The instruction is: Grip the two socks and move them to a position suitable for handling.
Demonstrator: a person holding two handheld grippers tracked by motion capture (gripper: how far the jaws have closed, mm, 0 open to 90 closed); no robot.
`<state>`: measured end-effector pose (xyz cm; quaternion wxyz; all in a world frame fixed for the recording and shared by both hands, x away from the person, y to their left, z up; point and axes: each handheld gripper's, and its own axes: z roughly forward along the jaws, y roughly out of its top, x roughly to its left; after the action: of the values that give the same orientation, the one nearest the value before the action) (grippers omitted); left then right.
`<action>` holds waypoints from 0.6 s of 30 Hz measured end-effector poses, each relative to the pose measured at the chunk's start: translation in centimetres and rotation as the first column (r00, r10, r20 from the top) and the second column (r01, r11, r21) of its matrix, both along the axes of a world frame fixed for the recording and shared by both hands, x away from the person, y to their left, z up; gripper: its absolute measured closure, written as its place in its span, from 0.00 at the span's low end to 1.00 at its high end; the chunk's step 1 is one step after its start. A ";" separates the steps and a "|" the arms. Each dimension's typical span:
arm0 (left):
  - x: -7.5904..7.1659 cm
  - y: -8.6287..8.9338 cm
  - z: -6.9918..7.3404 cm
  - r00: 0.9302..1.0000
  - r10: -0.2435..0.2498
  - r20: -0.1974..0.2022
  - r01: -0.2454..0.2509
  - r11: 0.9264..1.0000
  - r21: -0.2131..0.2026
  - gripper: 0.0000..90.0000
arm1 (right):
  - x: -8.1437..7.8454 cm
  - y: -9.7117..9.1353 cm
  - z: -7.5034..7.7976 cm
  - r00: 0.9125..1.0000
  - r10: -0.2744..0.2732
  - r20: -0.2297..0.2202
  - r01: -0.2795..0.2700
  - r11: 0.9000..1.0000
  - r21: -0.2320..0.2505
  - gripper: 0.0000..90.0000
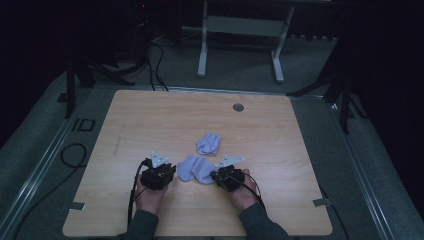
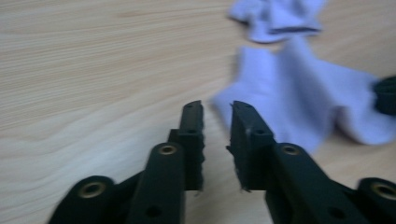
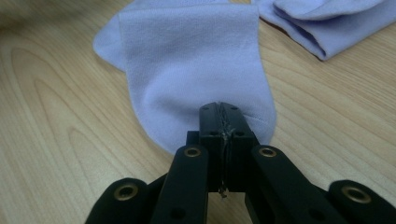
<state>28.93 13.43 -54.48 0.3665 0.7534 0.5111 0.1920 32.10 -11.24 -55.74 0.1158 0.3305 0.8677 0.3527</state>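
Note:
A flat lilac sock (image 1: 196,169) (image 3: 196,60) lies on the wooden table (image 1: 150,115), near the front middle. My right gripper (image 1: 213,175) (image 3: 222,109) is shut on that sock's near edge, the cloth pinched between its pads. My left gripper (image 1: 175,171) (image 2: 217,109) sits just left of the same sock (image 2: 299,93); its jaws stand a narrow gap apart with bare wood between them, the sock's corner just past the tips. A second, folded lilac sock (image 1: 209,143) (image 2: 280,16) (image 3: 322,23) lies a little farther back.
A round cable hole (image 1: 238,107) sits in the table's far side. Beyond the far edge stands a white table frame (image 1: 240,30). Black cables (image 1: 72,155) lie on the floor at the left. Bare wood stretches to the left and right of the socks.

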 end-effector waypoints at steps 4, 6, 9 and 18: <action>-0.2 -1.3 -0.3 0.998 -0.059 -0.001 0.059 0.998 0.003 0.98 | 0.0 -0.1 0.0 1.000 0.005 0.004 -0.005 1.000 0.002 0.98; -0.2 -1.7 -0.4 0.996 -0.086 -0.004 0.086 0.996 -0.002 0.99 | 0.0 -0.1 0.0 1.000 0.006 0.003 -0.006 1.000 0.003 0.98; -0.3 -2.4 -0.7 0.993 -0.117 -0.009 0.117 0.993 0.004 0.99 | 0.0 -0.1 -0.1 1.000 0.008 0.003 -0.008 1.000 0.007 0.98; 0.4 -2.2 -1.4 0.991 -0.110 -0.075 0.113 0.993 0.039 0.99 | 0.0 -0.2 -0.1 1.000 0.008 -0.002 -0.008 1.000 0.012 0.98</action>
<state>29.37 11.23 -55.84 0.3415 0.7950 0.4769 0.1547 32.08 -11.47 -55.81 0.1117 0.3282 0.8670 0.3580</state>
